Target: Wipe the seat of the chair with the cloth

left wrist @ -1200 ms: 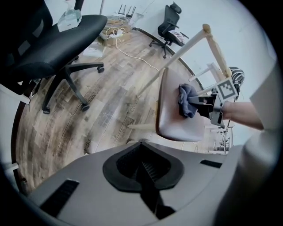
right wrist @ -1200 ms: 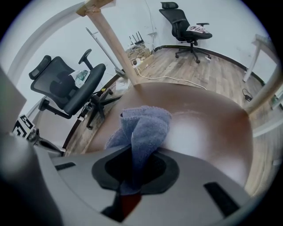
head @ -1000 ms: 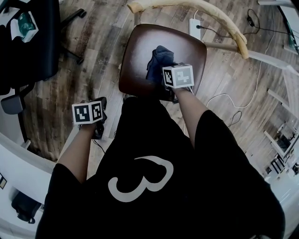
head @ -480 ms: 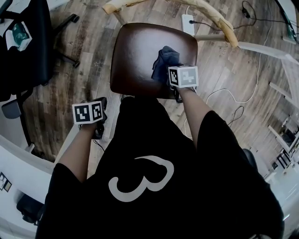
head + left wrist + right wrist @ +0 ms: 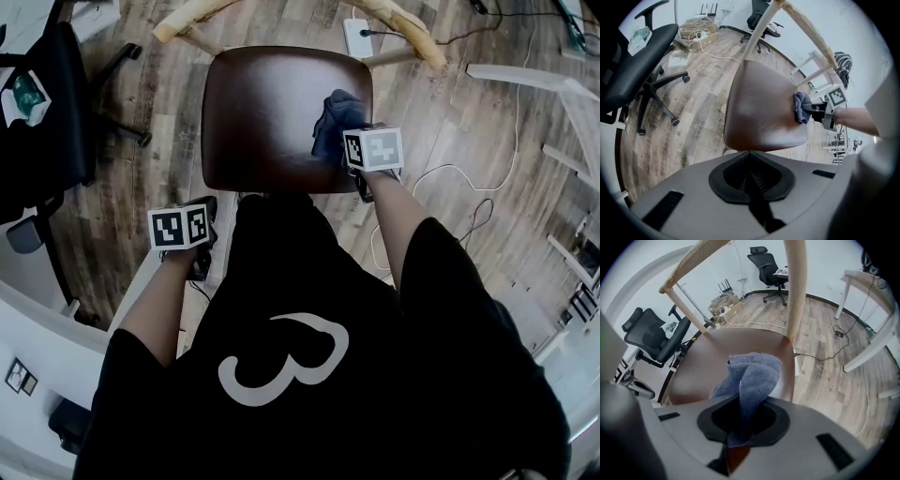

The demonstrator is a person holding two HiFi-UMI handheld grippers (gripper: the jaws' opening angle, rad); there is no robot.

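A chair with a glossy dark brown seat [image 5: 272,117] and pale wooden back stands on the wood floor in front of me. A blue cloth [image 5: 335,120] rests bunched on the seat's right side, and my right gripper [image 5: 358,167] is shut on it; in the right gripper view the cloth [image 5: 750,380] rises from between the jaws over the seat [image 5: 717,362]. My left gripper [image 5: 199,262] hangs below the seat's front left corner, off the chair, shut and holding nothing. The left gripper view shows the seat [image 5: 759,112], the cloth [image 5: 801,107] and the right gripper [image 5: 820,112].
A black office chair [image 5: 47,112] stands to the left. A white power strip [image 5: 358,37] and cables [image 5: 450,187] lie on the floor behind and right of the chair. White table legs [image 5: 534,80] stand at the right.
The right gripper and cloth have slid from the seat's middle to its right side. The left gripper has barely moved.
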